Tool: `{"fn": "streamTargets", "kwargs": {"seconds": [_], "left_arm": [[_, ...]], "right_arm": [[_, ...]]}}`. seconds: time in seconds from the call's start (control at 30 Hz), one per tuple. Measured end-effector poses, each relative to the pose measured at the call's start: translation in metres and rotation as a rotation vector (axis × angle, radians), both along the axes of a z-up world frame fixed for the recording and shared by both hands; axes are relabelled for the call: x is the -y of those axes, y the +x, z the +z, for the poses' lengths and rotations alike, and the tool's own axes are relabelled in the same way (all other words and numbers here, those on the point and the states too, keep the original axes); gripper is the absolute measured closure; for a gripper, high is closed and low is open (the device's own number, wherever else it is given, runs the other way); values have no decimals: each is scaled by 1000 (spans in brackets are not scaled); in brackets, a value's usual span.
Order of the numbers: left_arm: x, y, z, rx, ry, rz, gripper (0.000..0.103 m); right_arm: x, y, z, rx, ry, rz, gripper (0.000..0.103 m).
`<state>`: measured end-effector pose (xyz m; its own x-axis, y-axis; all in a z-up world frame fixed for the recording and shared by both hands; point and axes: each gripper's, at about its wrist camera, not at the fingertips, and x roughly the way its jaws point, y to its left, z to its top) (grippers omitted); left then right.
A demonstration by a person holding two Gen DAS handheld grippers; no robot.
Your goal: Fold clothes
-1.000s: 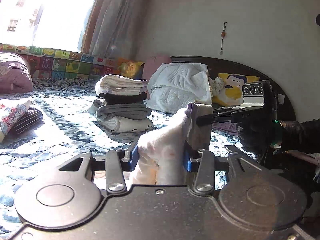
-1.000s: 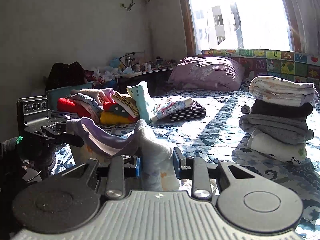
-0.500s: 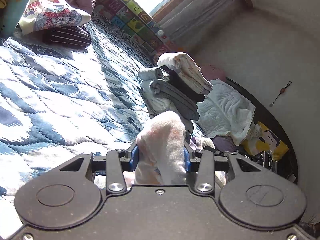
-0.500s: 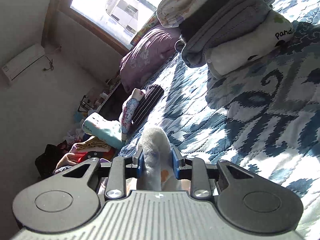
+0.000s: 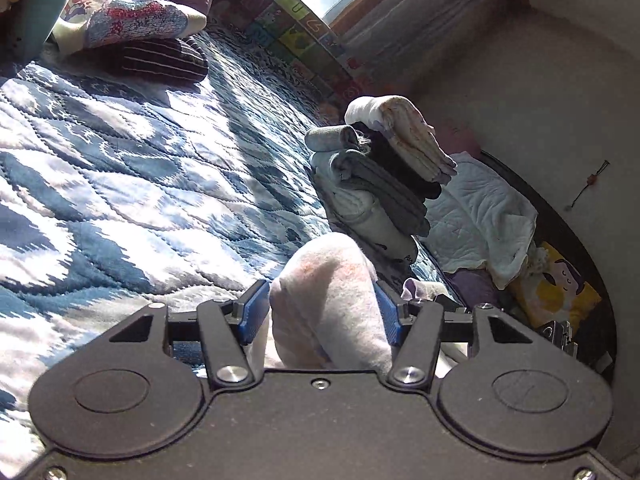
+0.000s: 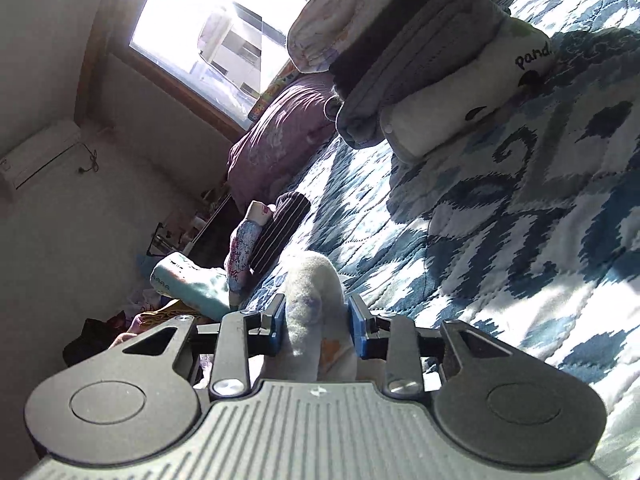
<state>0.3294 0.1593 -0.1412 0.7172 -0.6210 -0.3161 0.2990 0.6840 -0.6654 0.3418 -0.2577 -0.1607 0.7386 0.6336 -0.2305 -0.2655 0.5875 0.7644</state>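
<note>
- Garment [image 5: 332,304]: pale fleecy cloth, faint orange print, bunched, held above blue patterned bed quilt [image 5: 120,168]
- Left gripper [image 5: 320,312]: clenched on garment
- Right gripper [image 6: 316,328]: clenched on garment
- Folded stack [image 6: 420,60]: on quilt, beyond

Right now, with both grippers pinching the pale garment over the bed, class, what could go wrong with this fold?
1. Each gripper, left and right, clamps only a bunched bit of the garment; it may slip or land creased.
2. The stack of folded clothes lies close ahead; a swing could topple it.
3. Most of the garment is hidden below, so uneven edges may go unnoticed.
</note>
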Motion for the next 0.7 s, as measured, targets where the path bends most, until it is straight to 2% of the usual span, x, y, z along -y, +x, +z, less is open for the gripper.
{"fn": "streamTargets", "kwargs": {"seconds": [0.13,0.23,0.3,0.4,0.43,0.5,0.6,0.63,0.7], "left_arm": [[-12,-19,17,33,7,91,34],[-19,-49,35,91,50,179,34],[-18,-74,52,164,69,163,34],[2,-98,71,269,165,50,33],[9,-101,71,273,188,17,33],[31,-104,61,260,247,-62,33],[54,-99,43,248,353,-96,33],[59,-97,37,257,386,-102,33],[72,-90,26,276,513,-112,34]], "right_arm": [[5,-22,24,93,-95,-59,61],[11,-52,37,178,-161,-130,61],[4,-73,48,269,-247,-118,61],[-20,-100,60,411,-412,-44,61],[-31,-105,60,443,-477,-7,61],[-50,-108,53,454,-574,41,61],[-72,-106,39,432,-681,79,62],[-73,-105,36,412,-679,78,62],[-71,-103,34,375,-641,77,61]]}}
